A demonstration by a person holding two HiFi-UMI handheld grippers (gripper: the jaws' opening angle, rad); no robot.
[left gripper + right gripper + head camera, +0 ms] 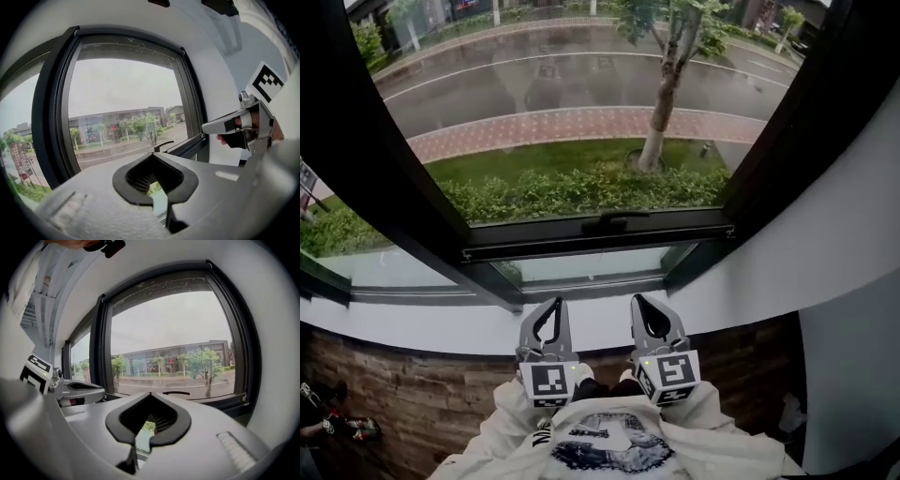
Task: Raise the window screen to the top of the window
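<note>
My two claws sit side by side, close to my body, near side of the white sill (431,328) and well apart from the window.

L gripper (554,304): jaws pressed together, nothing btwn them. R gripper (637,300): same, closed tight and empty. Both tips point toward the far glass, tilted slightly down. My white sleeves (506,427) show just behind them.

Window screen (581,122): its bottom bar is down low, at the foot of the opening, w/ the dark handle (614,223) about mid-bar, slightly right of centre. The handle is apart from both claws and neither touches it. I can't really make out the mesh itself.

The black window frame (394,178) runs up the left and right. A small glass pane (591,264) sits under the bar. A brick wall (412,384) is below the sill. Outside, far: hedge (572,192), tree (666,84), wet road (516,80).
</note>
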